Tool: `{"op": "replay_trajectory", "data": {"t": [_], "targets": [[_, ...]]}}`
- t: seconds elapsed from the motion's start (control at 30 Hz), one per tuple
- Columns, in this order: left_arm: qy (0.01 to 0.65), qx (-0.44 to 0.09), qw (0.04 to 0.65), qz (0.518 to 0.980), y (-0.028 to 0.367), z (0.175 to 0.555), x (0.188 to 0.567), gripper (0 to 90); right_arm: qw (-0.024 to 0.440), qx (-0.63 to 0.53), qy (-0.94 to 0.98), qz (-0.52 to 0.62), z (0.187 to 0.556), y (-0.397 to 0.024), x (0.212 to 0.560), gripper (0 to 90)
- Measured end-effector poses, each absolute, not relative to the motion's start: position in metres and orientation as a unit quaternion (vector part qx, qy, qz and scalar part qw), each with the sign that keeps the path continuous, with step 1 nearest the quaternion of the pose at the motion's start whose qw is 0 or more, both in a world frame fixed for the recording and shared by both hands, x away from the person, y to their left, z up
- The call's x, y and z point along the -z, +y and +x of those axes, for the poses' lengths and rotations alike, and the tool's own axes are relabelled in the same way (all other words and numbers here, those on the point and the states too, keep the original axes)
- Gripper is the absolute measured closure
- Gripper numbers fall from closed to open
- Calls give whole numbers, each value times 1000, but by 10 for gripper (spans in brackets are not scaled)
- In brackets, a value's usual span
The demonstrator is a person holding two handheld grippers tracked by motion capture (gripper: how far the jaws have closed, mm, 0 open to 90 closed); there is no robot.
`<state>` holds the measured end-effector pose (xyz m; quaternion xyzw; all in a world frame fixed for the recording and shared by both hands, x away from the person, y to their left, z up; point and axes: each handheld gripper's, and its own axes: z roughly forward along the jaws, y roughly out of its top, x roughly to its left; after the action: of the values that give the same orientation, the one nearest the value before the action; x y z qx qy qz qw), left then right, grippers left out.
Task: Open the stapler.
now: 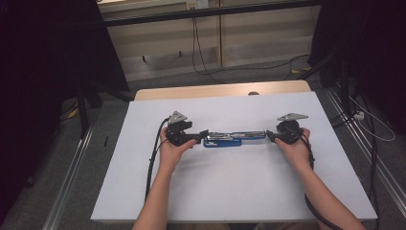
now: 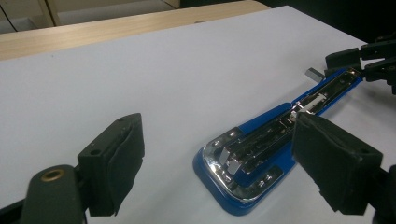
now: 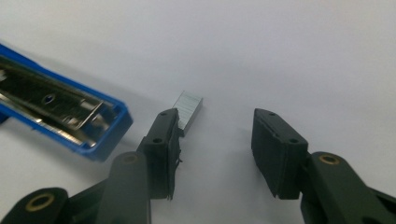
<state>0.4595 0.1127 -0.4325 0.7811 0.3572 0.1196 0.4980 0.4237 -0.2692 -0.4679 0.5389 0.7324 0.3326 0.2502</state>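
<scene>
- The right gripper (image 3: 215,135) stands released, its jaws apart with nothing pressed between them; one jaw tip sits just beside a small strip of staples (image 3: 189,109), which lies loose on the white surface (image 3: 280,51).
- That placement looks deliberate: the jaws straddle the spot next to the strip, so a short shift and a squeeze would likely pick it up.
- Just beyond the strip, the open end of the blue stapler (image 3: 70,121) shows its metal channel, presumably the place the staples are meant to go.
- The left gripper (image 2: 217,154) is also released, jaws wide, one of them in front of the stapler's (image 2: 261,149) rounded hinge end without pressing it, as far as the left gripper view shows.
- It seems parked there to steady the stapler once loading begins.
- In the high view the stapler (image 1: 229,139) lies unfolded flat across the middle of the surface (image 1: 215,191), with the left gripper (image 1: 203,134) at one end and the right gripper (image 1: 269,135) at the other.
- The lengthwise layout gives each hand its own end to work.
</scene>
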Motion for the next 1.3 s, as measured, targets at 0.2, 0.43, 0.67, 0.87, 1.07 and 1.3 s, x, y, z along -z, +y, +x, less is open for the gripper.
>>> {"op": "replay_trajectory", "data": {"t": [0.2,0.43,0.67,0.87,1.07,1.3], "targets": [[358,-120,498,781,114,460,431,175,255,-337,723,547,432,-273,468,557],[358,-122,501,779,115,459,430,175,236,-364,716,547,430,-272,465,578],[359,-122,502,777,117,460,430,175,228,-367,720,544,435,-268,465,608],[361,-121,501,777,116,460,430,174,217,-360,728,542,441,-267,468,692],[360,-120,502,777,116,459,430,173,219,-358,736,531,442,-271,469,785],[361,-120,502,777,119,459,429,168,211,-369,729,537,441,-273,467,787]]}}
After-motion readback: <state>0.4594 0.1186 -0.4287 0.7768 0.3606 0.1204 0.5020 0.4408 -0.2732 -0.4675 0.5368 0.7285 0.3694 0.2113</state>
